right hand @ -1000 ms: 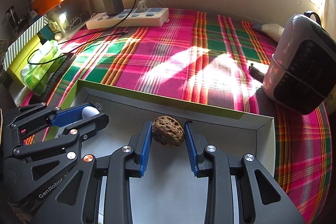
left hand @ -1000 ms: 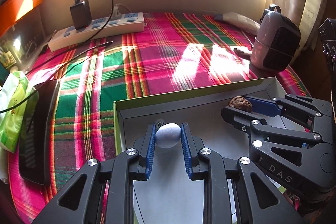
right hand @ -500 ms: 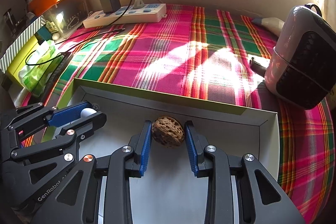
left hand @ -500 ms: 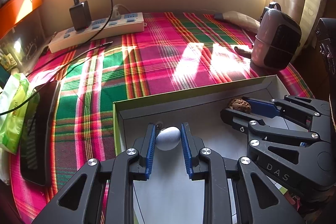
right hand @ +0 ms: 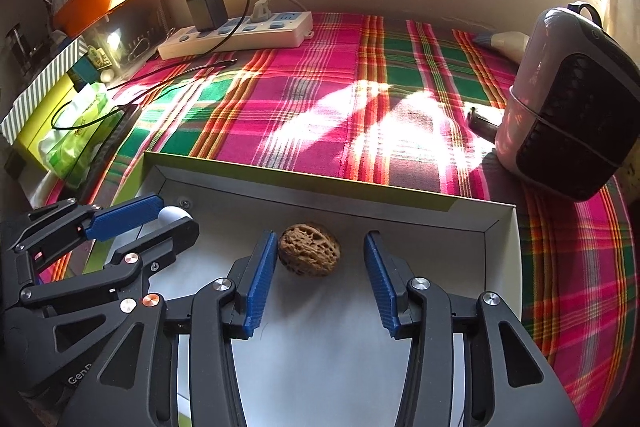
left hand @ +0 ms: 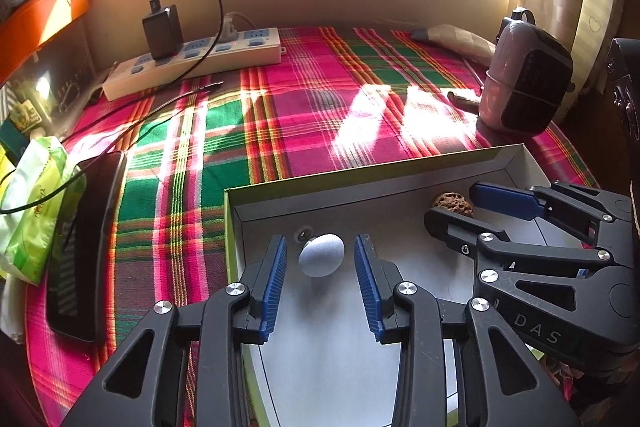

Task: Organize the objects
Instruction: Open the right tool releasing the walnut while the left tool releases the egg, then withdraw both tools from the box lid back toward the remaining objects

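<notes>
**Over the box: both grippers let go**

Inside the box (right hand: pixel 502 227), near its far wall, sit the two things I have been handling. My left gripper (left hand: pixel 320 269) has just been opening; its blue pads stand clear of the egg (left hand: pixel 321 255), which lies on the box floor between them, closer to the left pad, with a gap on each side. A small round fitting shows on the floor just beyond the egg, by the box's left corner.

My right gripper (right hand: pixel 318 267) has just been opening too. The walnut (right hand: pixel 309 249) rests on the floor between its pads, just beside the left pad, perhaps brushing it, and well clear of the right pad. So neither gripper grips anything now.

From the right camera I see my left gripper (right hand: pixel 140 219) at the left, the egg (right hand: pixel 173 215) peeking out between its fingers. From the left camera the walnut (left hand: pixel 453 203) shows between my right gripper's fingers.

The box stands on a plaid cloth (left hand: pixel 304 115). Beyond it lie a power strip (left hand: pixel 192 61) with a black charger (left hand: pixel 162 31), and at the right a pink heater (right hand: pixel 568 99). A green packet (left hand: pixel 32 211) lies at the left edge.
</notes>
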Motion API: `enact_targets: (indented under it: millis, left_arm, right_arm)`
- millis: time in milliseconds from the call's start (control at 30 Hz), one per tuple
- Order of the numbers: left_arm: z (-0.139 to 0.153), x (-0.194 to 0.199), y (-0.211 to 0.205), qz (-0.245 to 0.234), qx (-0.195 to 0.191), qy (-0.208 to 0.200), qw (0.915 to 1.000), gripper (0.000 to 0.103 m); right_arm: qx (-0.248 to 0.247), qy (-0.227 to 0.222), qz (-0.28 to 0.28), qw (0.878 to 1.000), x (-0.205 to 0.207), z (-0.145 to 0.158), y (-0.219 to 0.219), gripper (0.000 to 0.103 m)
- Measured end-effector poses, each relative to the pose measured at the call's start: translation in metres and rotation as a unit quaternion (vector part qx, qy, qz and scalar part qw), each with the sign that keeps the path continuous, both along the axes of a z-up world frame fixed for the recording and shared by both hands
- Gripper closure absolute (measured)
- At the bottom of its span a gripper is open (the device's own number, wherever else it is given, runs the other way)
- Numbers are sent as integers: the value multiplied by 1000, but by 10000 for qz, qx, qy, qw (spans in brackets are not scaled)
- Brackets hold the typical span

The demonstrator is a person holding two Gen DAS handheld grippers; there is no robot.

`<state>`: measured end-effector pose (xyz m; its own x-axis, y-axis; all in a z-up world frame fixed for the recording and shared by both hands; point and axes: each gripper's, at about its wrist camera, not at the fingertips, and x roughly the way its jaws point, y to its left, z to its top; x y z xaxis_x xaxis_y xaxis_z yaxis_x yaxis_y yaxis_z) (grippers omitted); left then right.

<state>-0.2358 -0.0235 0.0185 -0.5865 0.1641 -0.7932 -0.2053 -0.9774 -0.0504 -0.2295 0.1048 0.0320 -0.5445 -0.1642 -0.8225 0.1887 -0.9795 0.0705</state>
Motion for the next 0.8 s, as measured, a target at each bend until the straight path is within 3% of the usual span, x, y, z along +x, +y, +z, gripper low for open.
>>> enact_targets:
  millis: [800]
  left_arm:
    - [31,72,-8,172,201,341,9991,69]
  right_arm:
    - [-215,435,-108,9988,66,29,17,53]
